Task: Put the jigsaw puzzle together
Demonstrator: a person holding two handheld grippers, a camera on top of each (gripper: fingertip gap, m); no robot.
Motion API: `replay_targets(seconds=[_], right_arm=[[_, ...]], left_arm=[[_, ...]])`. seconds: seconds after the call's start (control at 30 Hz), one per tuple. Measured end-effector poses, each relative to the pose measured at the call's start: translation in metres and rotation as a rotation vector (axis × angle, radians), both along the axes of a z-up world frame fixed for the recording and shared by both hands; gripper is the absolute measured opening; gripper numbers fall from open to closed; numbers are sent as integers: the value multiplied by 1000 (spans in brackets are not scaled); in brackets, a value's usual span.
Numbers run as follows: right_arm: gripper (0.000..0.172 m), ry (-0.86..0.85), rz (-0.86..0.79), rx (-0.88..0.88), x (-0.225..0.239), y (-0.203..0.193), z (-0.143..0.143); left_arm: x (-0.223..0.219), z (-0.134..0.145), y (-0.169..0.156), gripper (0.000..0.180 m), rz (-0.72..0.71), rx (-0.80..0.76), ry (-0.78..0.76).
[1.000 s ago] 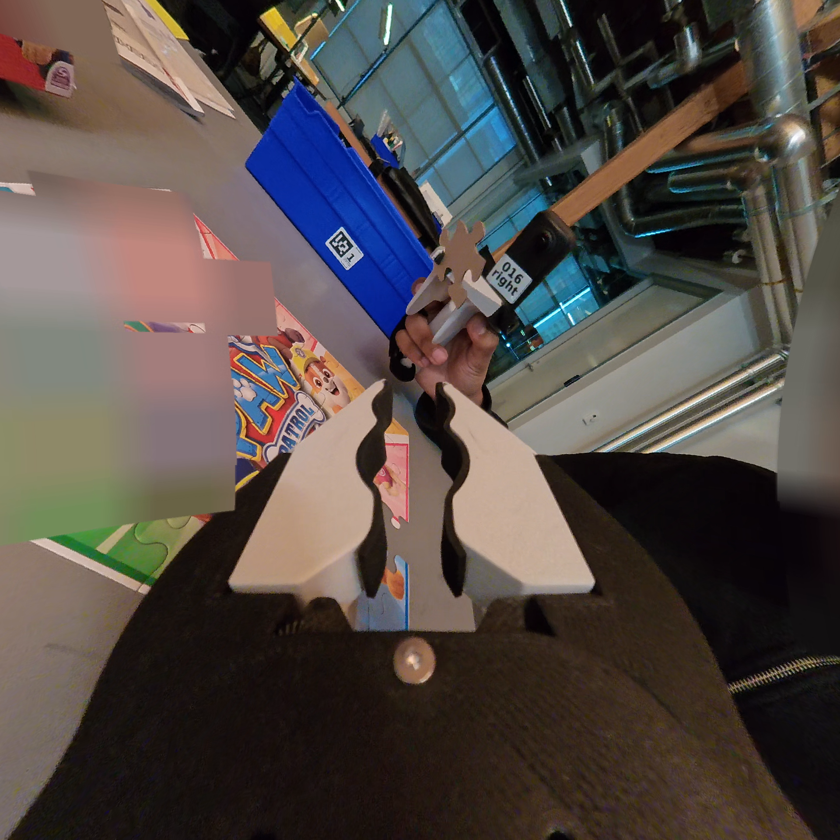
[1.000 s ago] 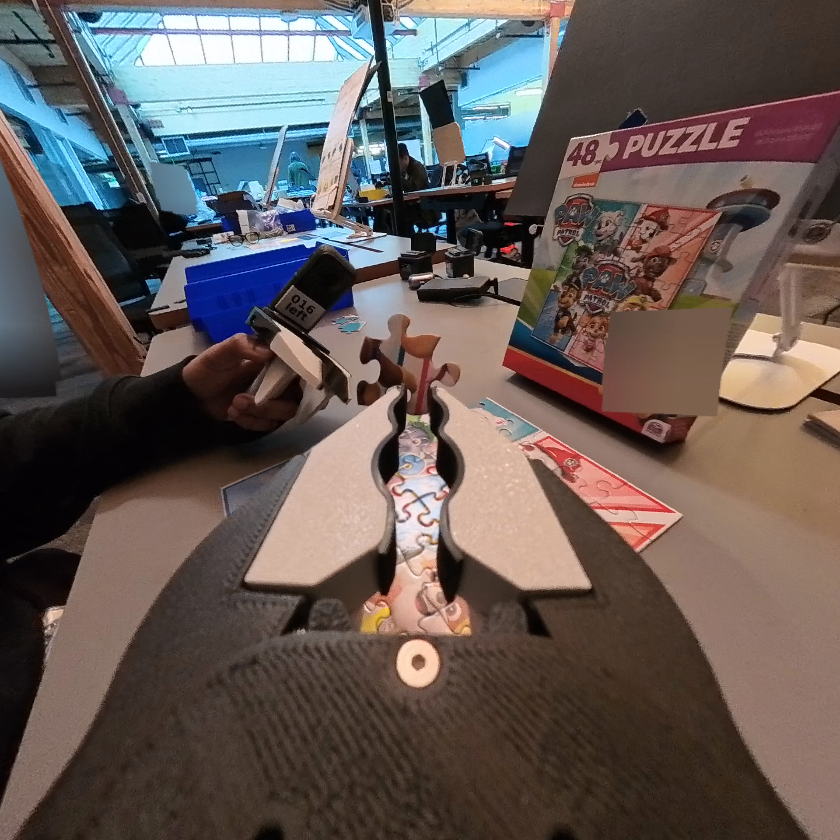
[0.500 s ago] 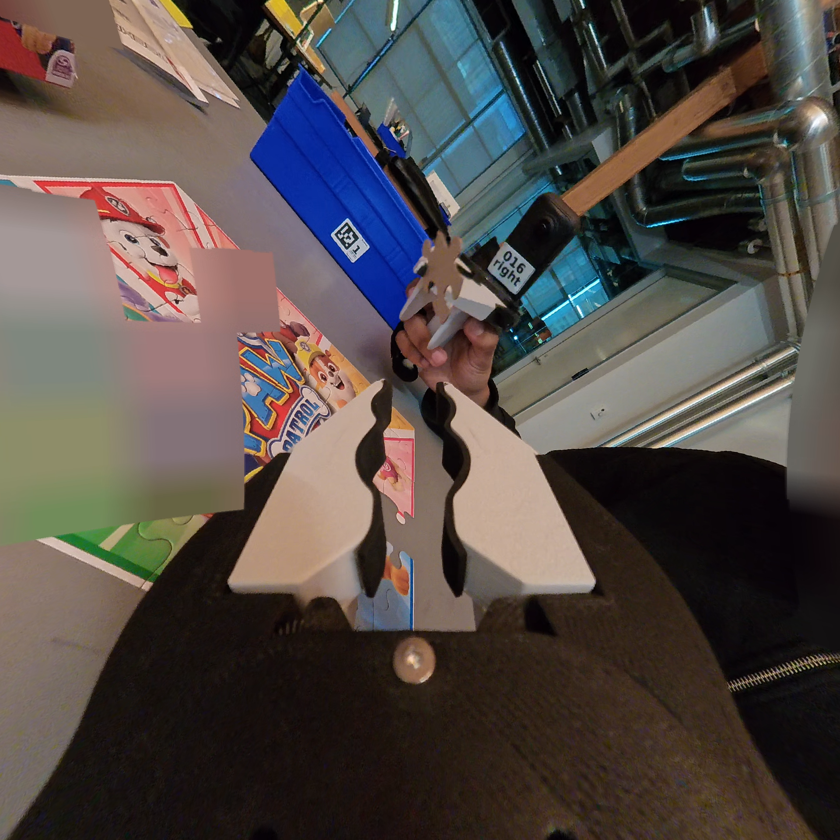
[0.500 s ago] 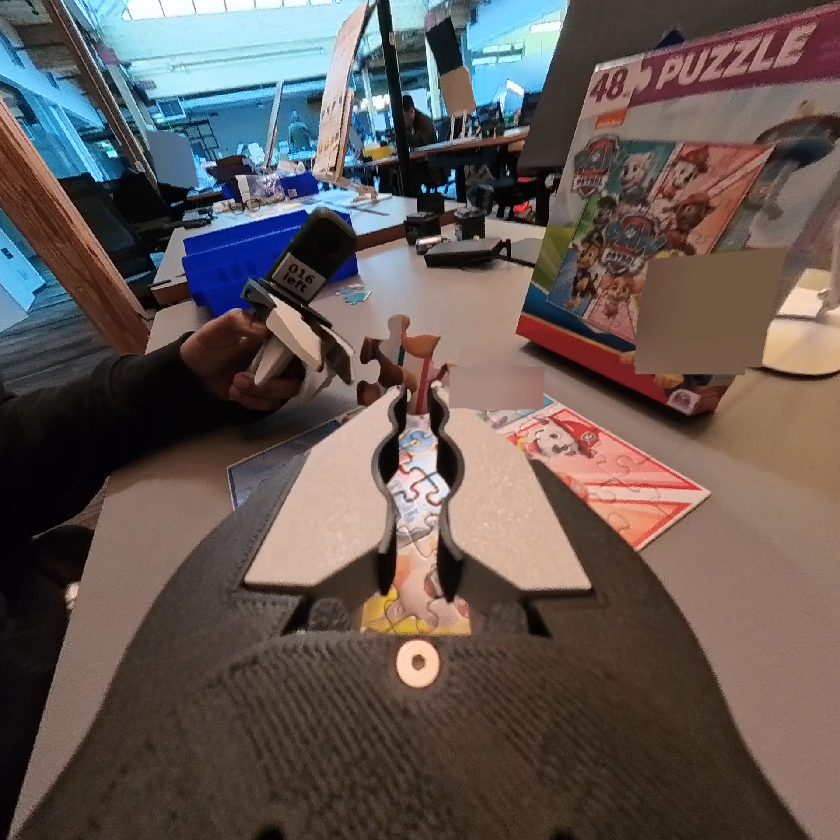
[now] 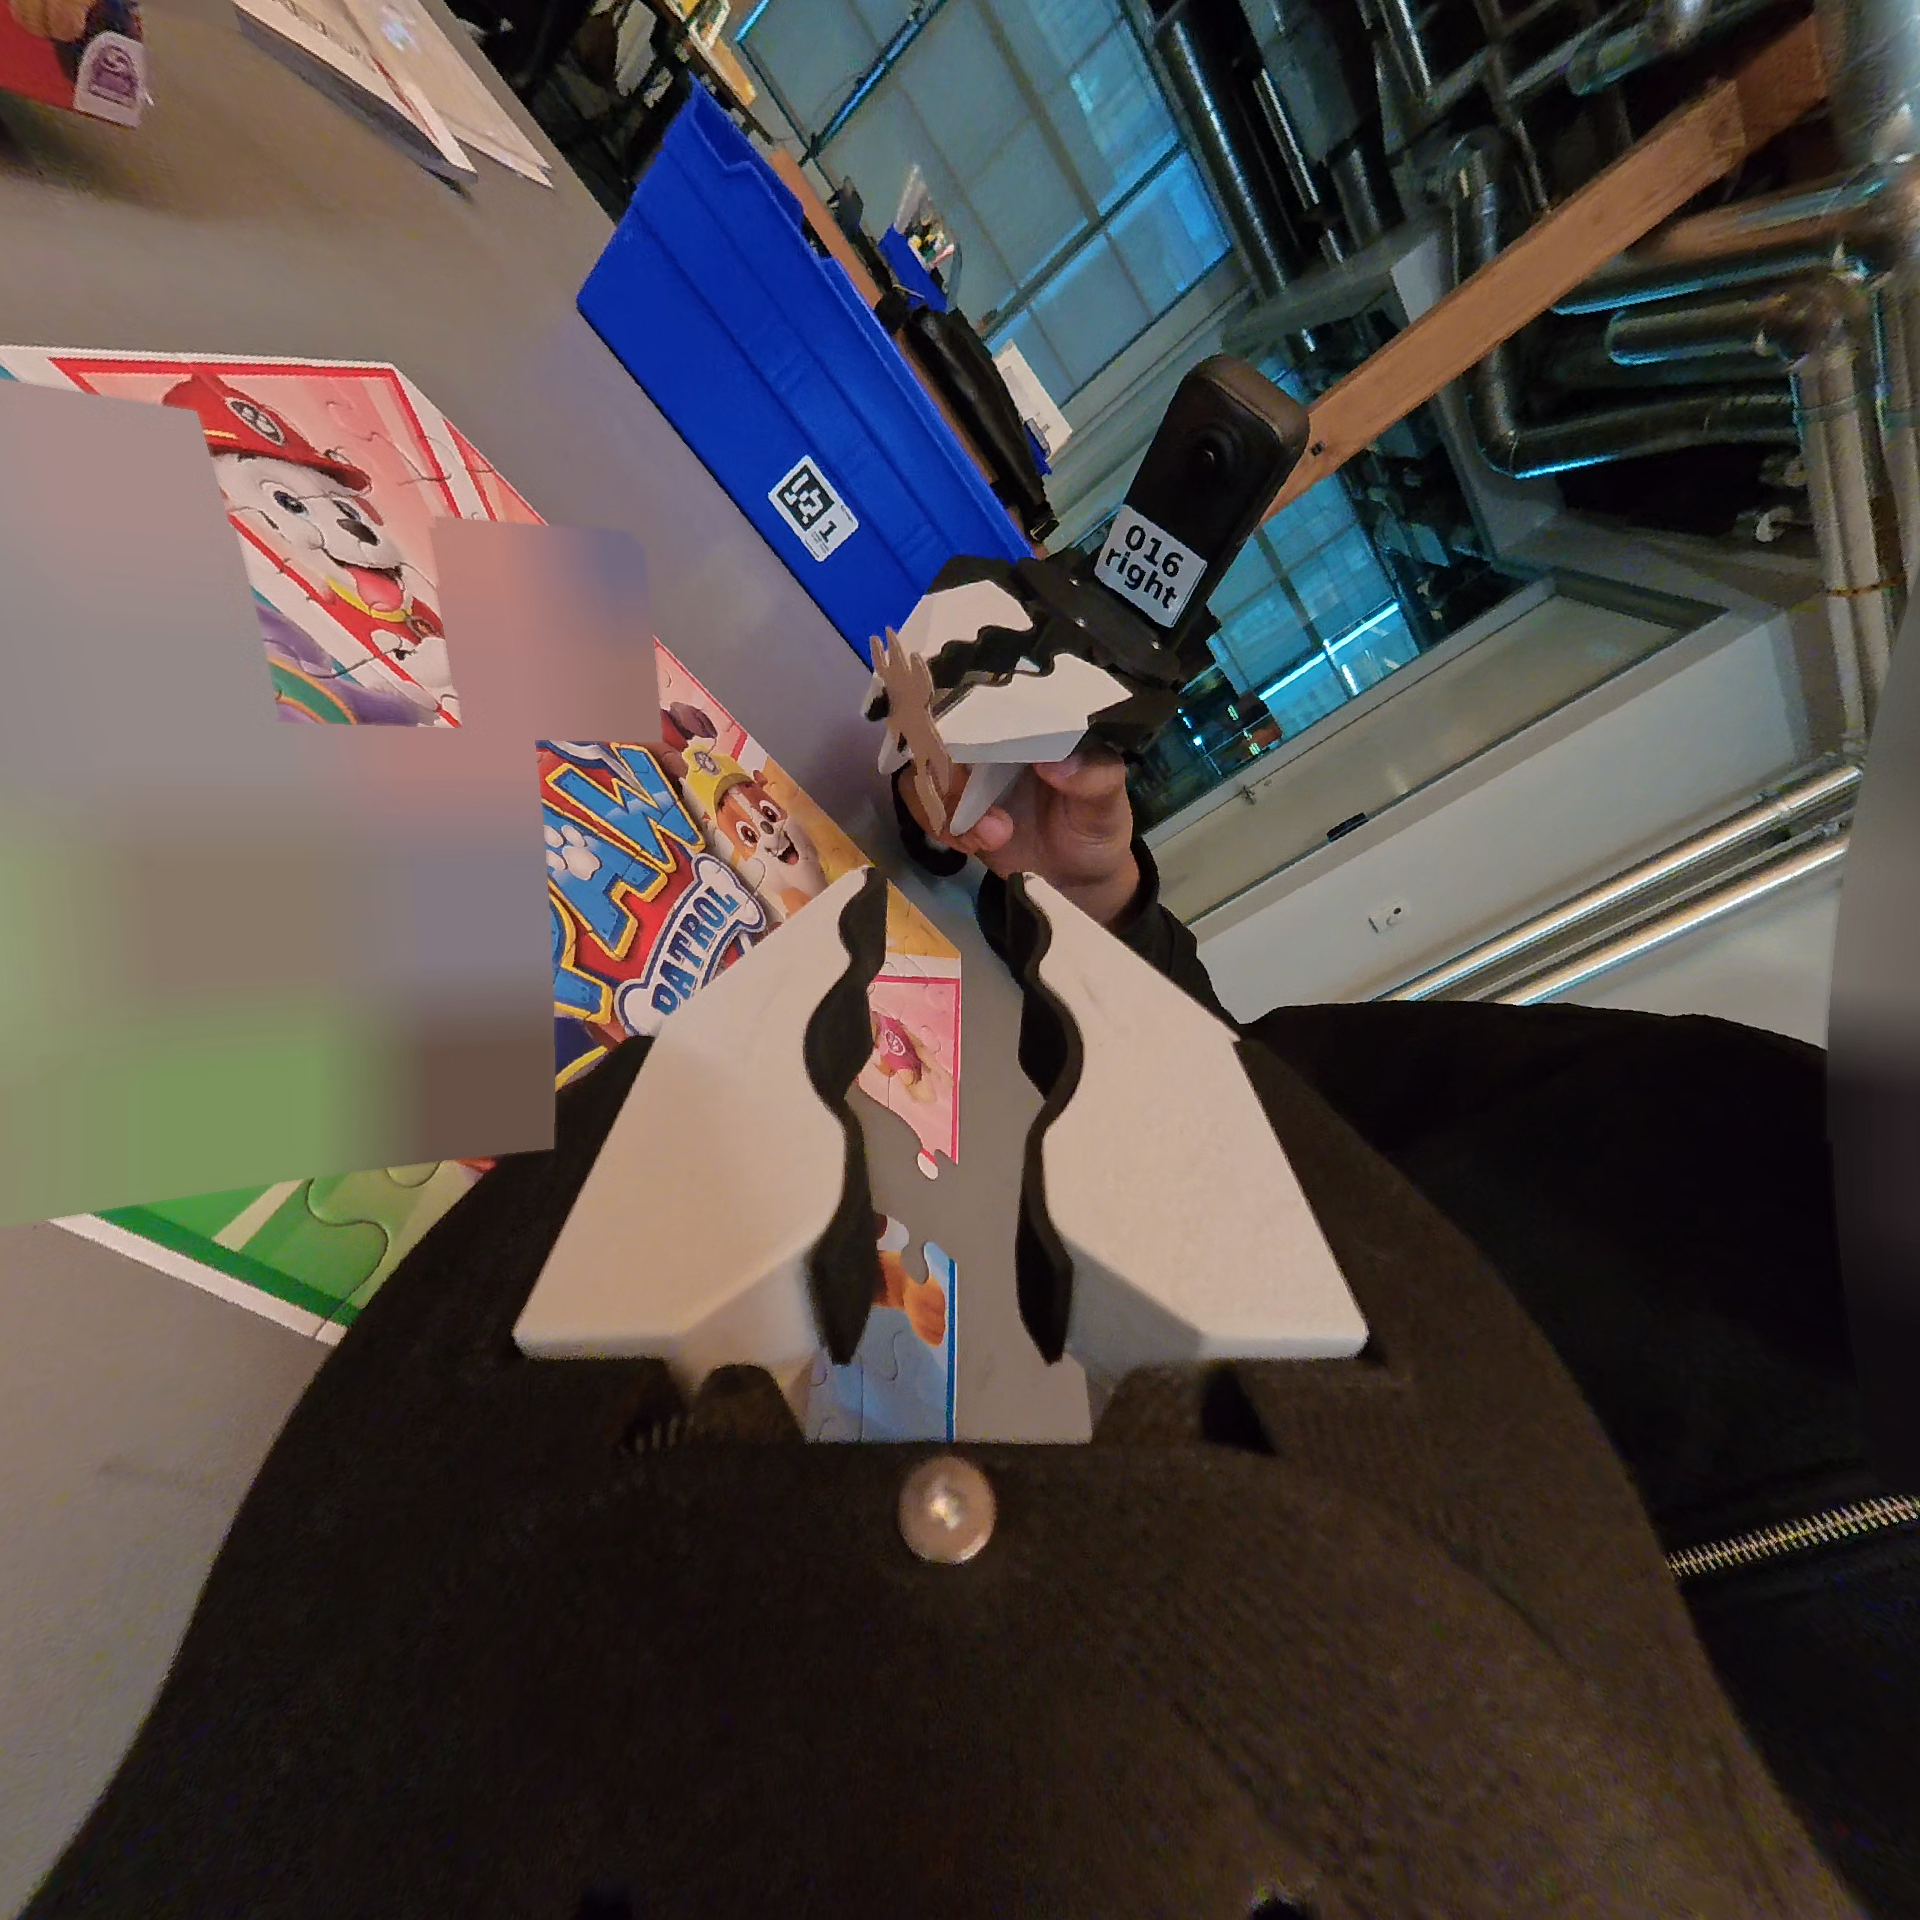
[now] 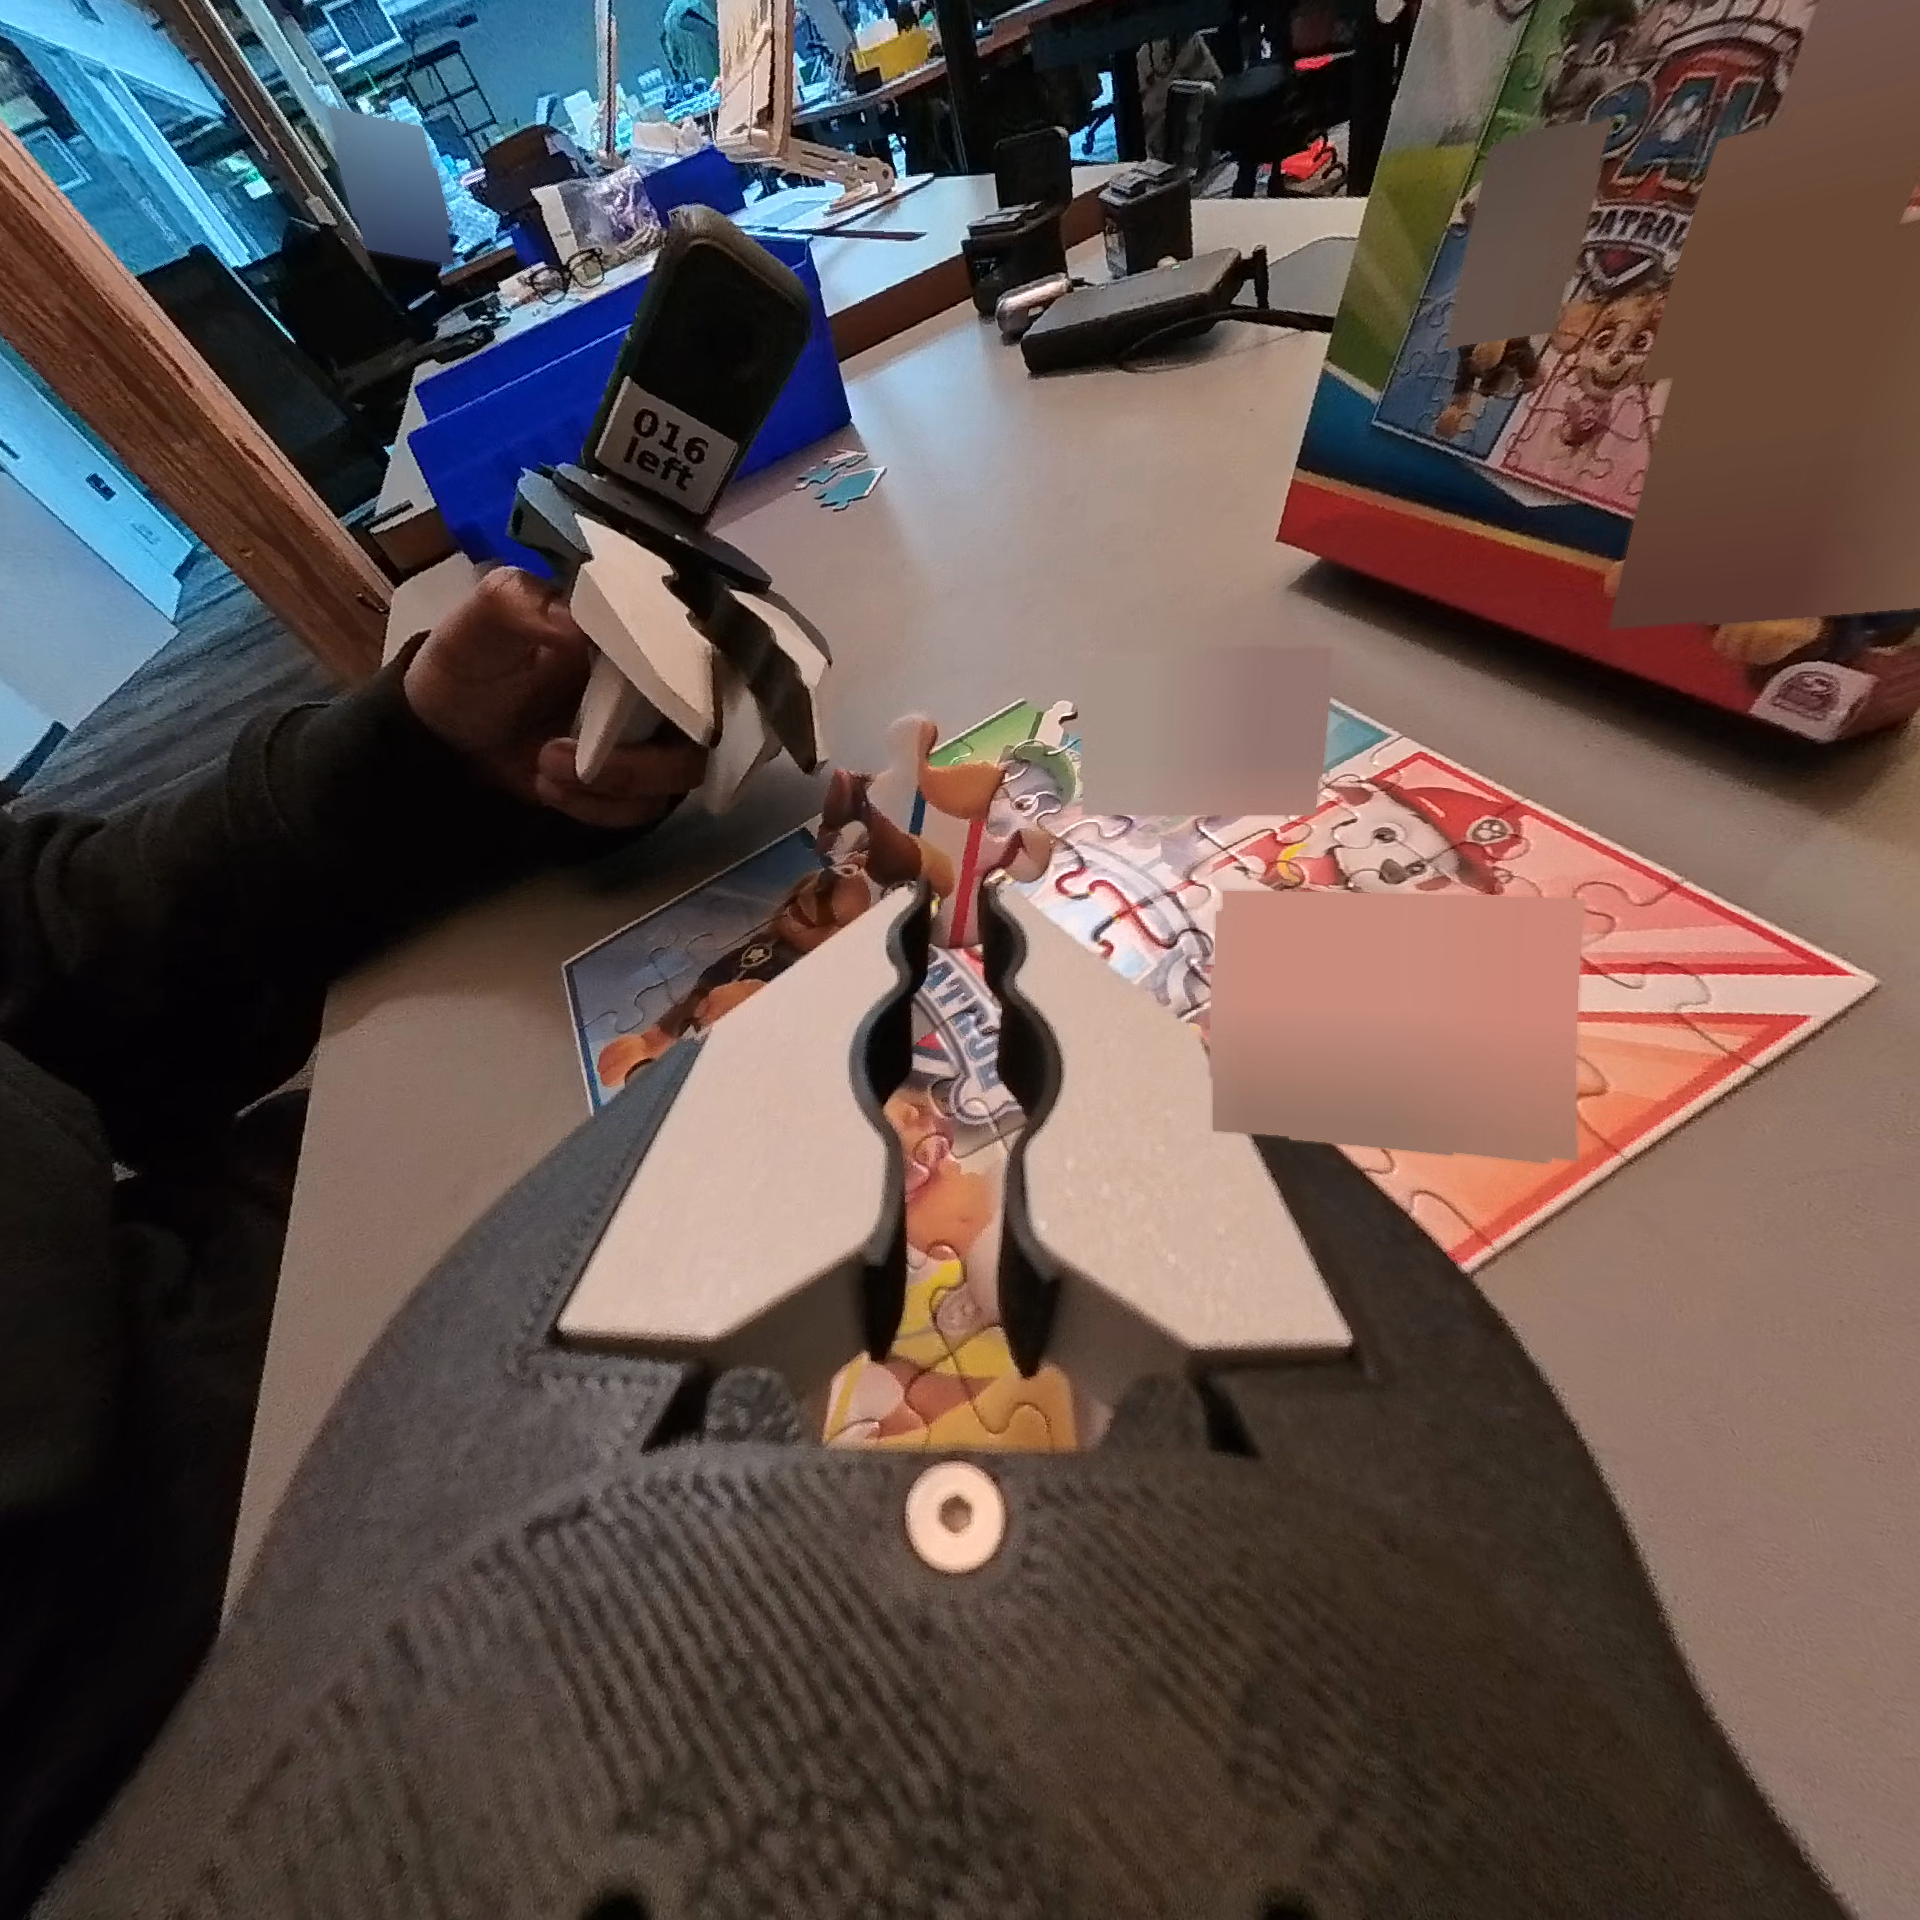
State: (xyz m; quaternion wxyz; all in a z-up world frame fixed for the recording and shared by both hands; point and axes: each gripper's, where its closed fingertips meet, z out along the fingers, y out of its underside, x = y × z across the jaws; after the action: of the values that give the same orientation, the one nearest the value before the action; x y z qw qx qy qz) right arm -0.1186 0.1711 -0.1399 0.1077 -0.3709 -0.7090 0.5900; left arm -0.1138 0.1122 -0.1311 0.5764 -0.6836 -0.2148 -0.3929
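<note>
The right gripper [image 6: 951, 899] pinches 1 brown-and-white cardboard jigsaw piece [image 6: 914, 821] upright between its fingertips, above the colourful cartoon jigsaw puzzle [image 6: 1455, 997] lying on the grey table [image 6: 1039, 582]. The left gripper [image 5: 945, 894], jaws apart and holding nothing, hovers near the puzzle's edge.

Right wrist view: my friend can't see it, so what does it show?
The right gripper holds a puzzle piece in its jaws above a nearly finished cartoon jigsaw on a grey table. The empty left gripper hovers nearby.
</note>
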Motion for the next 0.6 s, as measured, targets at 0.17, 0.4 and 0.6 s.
replay_targets(seconds=[0.17,0.4,0.6], right_arm=[[8,-6,16,12,1,-4,-2],[8,5,33,48,3,-9,-5],[8,6,41,63,4,-11,-7]], left_arm=[[0,-1,0,21,-1,-5,2],[3,-4,2,23,-13,-20,10],[5,-5,2,23,-18,-26,13]])
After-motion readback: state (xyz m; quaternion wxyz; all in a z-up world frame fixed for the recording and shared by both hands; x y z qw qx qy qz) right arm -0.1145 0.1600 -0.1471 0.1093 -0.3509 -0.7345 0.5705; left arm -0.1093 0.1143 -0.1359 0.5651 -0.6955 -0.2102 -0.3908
